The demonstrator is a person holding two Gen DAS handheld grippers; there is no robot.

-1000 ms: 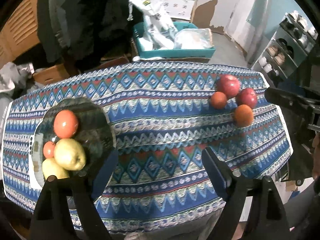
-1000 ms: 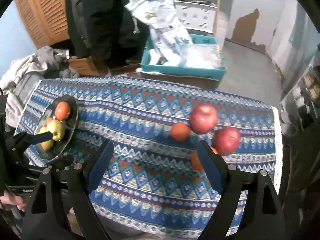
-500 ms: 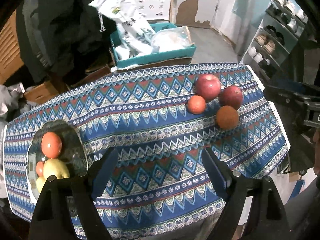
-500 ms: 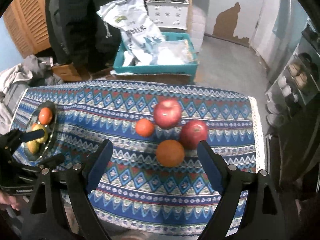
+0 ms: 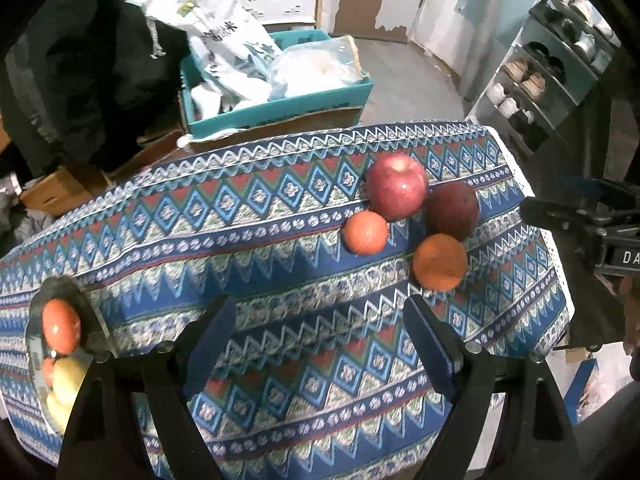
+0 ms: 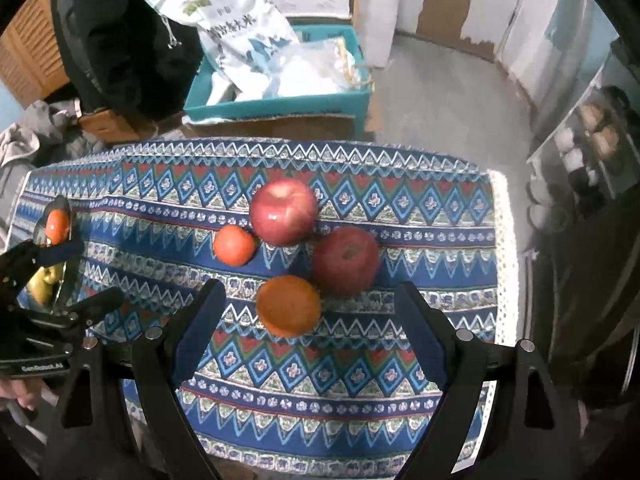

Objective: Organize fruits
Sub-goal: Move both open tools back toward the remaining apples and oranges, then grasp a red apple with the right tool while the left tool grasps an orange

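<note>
Hanging with jaws wide and empty, the right gripper [image 6: 308,316] sits just short of the orange [image 6: 288,306], nearer it than the equally open left gripper [image 5: 316,340]; the plate [image 5: 94,322] lies far left of the orange.

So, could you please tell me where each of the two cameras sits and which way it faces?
Left wrist: on the left gripper, looking steeply down at the patterned tablecloth; its open fingers show, the right gripper at the right edge.
Right wrist: on the right gripper, above the big orange; its open fingers show, the left gripper at left.
Shared: two red apples, two oranges, the fruit plate, the teal crate.
</note>
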